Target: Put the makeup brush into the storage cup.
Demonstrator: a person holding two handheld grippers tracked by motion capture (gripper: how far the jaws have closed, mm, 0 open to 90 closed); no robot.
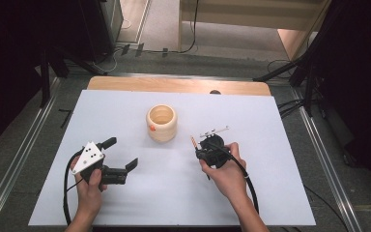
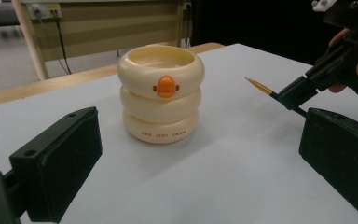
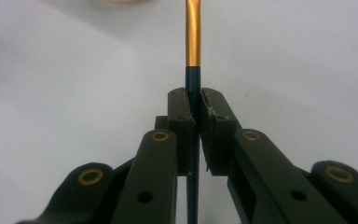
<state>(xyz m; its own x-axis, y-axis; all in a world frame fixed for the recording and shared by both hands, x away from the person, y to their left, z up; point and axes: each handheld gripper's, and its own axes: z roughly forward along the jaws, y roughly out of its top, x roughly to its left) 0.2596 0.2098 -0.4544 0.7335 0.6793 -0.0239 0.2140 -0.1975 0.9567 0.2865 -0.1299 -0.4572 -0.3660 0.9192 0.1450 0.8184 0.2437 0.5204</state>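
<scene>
On the white bench (image 1: pixel 125 203), seen from above, a cream holder (image 1: pixel 162 123) shaped like three stacked rings stands upright near the middle, w/ a small orange duck-bill knob (image 1: pixel 151 128) on its side facing the person's left. Its mouth is open at the top.

Right of it & nearer the person, the right claw (image 1: pixel 199 143) is clenched on a pen (image 1: pixel 193 141): dark blue shaft pinched between the pads, gold end poking out beyond the tips, aimed toward the holder. Pen is off the bench, near the holder but apart from it. In the right gripper view the pen (image 3: pixel 192 51) runs straight up between the closed pads, gold part beyond them. In the left gripper view the pen (image 2: pixel 261 87) comes in from the right, gold tip pointing at the holder (image 2: pixel 161 93).

The left claw (image 1: pixel 121 153) is released, jaws spread wide, nothing between them, held to the holder's left & nearer the person, well apart from it. Both hands grip their tools from the near edge.
</scene>
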